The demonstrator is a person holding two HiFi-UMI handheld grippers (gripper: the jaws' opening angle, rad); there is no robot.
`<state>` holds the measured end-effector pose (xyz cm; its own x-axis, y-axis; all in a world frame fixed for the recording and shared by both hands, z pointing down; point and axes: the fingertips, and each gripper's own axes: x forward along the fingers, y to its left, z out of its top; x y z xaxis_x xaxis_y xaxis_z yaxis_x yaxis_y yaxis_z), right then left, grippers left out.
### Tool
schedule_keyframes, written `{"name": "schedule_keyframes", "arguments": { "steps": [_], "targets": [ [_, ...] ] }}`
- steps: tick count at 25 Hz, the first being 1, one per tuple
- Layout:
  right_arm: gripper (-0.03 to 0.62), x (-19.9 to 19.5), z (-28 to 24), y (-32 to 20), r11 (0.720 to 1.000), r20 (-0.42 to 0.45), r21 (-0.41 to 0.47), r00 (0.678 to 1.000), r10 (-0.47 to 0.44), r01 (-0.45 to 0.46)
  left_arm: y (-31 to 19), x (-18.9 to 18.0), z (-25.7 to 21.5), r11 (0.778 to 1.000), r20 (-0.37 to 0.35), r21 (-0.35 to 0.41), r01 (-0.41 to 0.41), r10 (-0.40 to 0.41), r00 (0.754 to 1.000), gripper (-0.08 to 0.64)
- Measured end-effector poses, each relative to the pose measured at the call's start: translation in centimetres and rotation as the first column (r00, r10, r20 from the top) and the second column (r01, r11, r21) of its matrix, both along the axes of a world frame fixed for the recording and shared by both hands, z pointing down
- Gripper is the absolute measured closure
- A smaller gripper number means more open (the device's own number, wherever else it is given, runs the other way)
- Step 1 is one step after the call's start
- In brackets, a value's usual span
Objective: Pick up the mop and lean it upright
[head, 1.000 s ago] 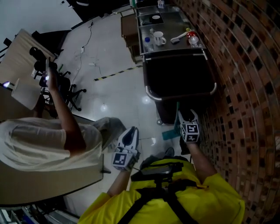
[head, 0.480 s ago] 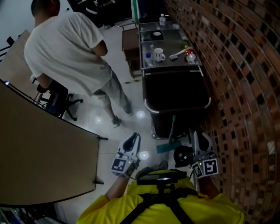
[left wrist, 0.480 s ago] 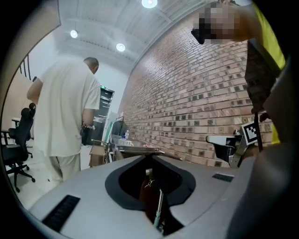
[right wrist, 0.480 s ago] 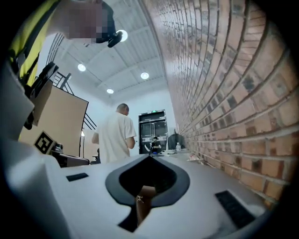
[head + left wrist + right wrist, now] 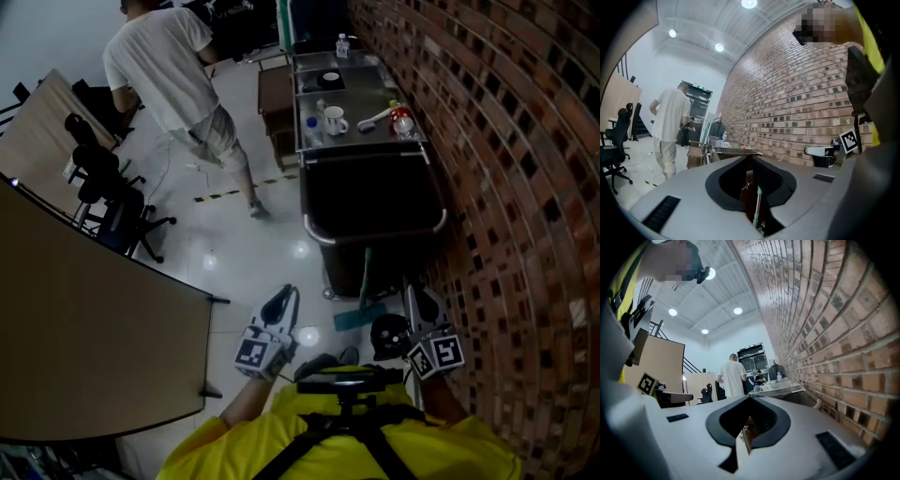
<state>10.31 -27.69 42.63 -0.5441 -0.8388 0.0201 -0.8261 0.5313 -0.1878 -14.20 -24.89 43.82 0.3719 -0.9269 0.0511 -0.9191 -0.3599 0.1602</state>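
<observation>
Two checks before anything else. Find the left tongs [image 5: 289,293] pinched together on nothing, short of the cart's [image 5: 375,192] near-left corner. Find the right tongs [image 5: 413,292] closed and empty too, short of the cart's near-right corner.

Then look for the mop [image 5: 363,281] against the cart's near face. Note the teal handle propped upright there and the head flat on the floor [image 5: 262,244] at the cart's foot, touched by neither tongs. Spot the same handle through the left tongs' view, straight ahead and well apart.

Seems to stand unaided already, so treat the step in hand as confirming the lean and getting clear.

- Hold both tongs back from the cart's near face while watching.
- Withdraw straight toward the body, never sideways across the handle.
- Watch the head at the cart's foot: probably prone to sliding out, judging by the shine of the tiles.
- If slipping, open the right tongs wide and take the handle above its middle.
- Nudge the head closer to the cart's base, then settle the handle on the cart's rail.
- Loosen slowly and pause before backing off.
- Mind the person in a white shirt [image 5: 173,70] off the cart's far-left corner: well apart, no obstacle for now.
</observation>
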Motion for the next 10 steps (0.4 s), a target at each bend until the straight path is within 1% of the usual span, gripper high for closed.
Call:
{"name": "schedule_keyframes", "arguments": {
  "steps": [10],
  "targets": [
    [0.589,1.1,1.0,-0.5,1.0,0.02,-0.026,1.0,0.016,-0.015,-1.6,1.8,0.4,0.999,-0.021,-0.011,-0.033,0.033,0.999,0.512]
  ]
}}
